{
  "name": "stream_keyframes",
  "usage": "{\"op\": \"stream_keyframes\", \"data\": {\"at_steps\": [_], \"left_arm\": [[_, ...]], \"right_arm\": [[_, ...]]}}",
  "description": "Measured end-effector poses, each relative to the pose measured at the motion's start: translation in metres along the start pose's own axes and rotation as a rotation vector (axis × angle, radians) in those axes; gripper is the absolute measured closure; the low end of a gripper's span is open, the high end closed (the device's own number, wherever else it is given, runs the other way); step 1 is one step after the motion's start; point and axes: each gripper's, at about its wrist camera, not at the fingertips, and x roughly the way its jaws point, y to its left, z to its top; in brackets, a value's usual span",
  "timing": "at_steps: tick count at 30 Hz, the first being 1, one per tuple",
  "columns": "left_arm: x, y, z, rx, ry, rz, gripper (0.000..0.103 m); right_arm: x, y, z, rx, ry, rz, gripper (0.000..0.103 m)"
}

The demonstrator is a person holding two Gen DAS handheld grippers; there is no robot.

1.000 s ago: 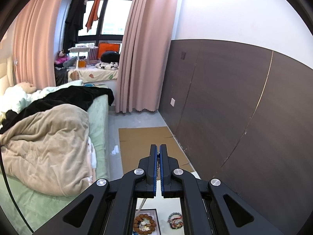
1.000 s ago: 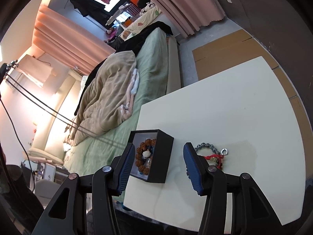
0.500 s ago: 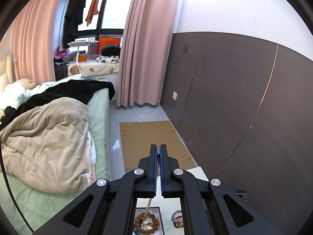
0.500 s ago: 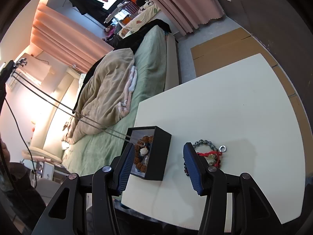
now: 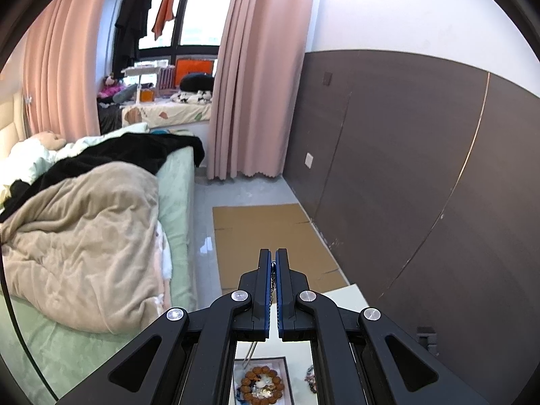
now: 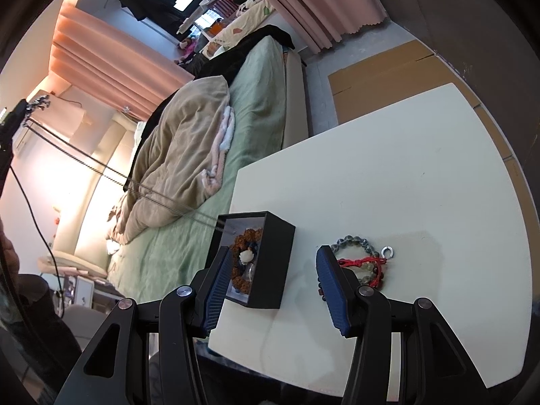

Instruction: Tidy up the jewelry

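Observation:
My left gripper [image 5: 273, 263] is shut on a thin silver chain necklace [image 6: 101, 168] and holds it high above the table; the chain hangs down into the black jewelry box [image 6: 266, 263]. The box holds a brown bead bracelet [image 6: 248, 236], also seen in the left wrist view [image 5: 261, 383]. My right gripper [image 6: 273, 263] is open and empty, low over the white table [image 6: 388, 175], with the box by its left finger. A pile of bracelets [image 6: 361, 260], grey beads with a red cord, lies by its right finger.
A bed with a beige blanket [image 6: 182, 155] stands left of the table. Flat cardboard [image 5: 266, 236] lies on the floor beyond the table's far edge. A dark panelled wall [image 5: 422, 168] runs along the right. Pink curtains [image 5: 253, 67] hang by the window.
My left gripper has risen and tilted up, pulling the chain taut above the box. The right gripper has moved a little nearer to the box and bracelets, still open.

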Motion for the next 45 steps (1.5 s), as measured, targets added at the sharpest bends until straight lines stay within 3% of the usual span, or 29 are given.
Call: {"op": "stream_keyframes", "data": {"at_steps": [22, 29, 34, 40, 45], "left_arm": [[0.093, 0.039, -0.103, -0.133, 0.185, -0.031, 0.101], [0.131, 0.043, -0.143, -0.126, 0.309, -0.029, 0.101], [0.146, 0.042, -0.153, -0.102, 0.341, -0.024, 0.101], [0.154, 0.055, -0.162, -0.147, 0.367, -0.005, 0.101], [0.155, 0.062, -0.165, -0.202, 0.423, -0.036, 0.099]], "right_arm": [[0.001, 0.001, -0.005, -0.022, 0.020, -0.027, 0.051], [0.002, -0.005, -0.006, 0.005, 0.008, -0.055, 0.051], [0.003, -0.008, -0.006, 0.009, 0.006, -0.079, 0.051], [0.005, -0.012, -0.005, 0.021, 0.010, -0.098, 0.051], [0.003, -0.012, -0.006, 0.025, 0.006, -0.103, 0.051]]}}
